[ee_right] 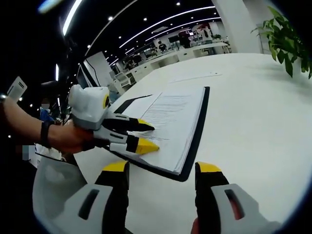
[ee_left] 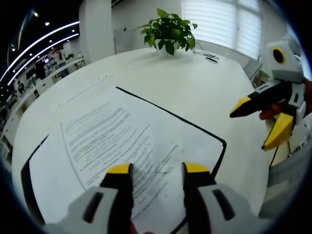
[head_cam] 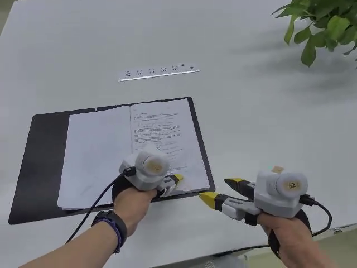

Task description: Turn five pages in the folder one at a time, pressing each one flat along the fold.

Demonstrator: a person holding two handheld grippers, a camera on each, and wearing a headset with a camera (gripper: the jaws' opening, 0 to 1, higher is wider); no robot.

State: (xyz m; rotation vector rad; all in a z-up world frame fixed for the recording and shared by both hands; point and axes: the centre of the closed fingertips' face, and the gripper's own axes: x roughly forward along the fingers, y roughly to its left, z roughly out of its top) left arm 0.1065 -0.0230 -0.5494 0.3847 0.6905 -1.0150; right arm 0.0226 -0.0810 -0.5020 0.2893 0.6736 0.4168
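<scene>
Black folder — white pages with dark print.

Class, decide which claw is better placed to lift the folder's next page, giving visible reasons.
Left, probably. The left claw is open over the printed page near its corner; the right claw is open beyond the folder, above the table.

Head view is evenly bright and pretty sharp, the white counter a bit washed out with a soft plant shadow on it. Both fisheye views bend hard at the edges. The window blows out, the ceiling strip lights glare, and backgrounds go soft
</scene>
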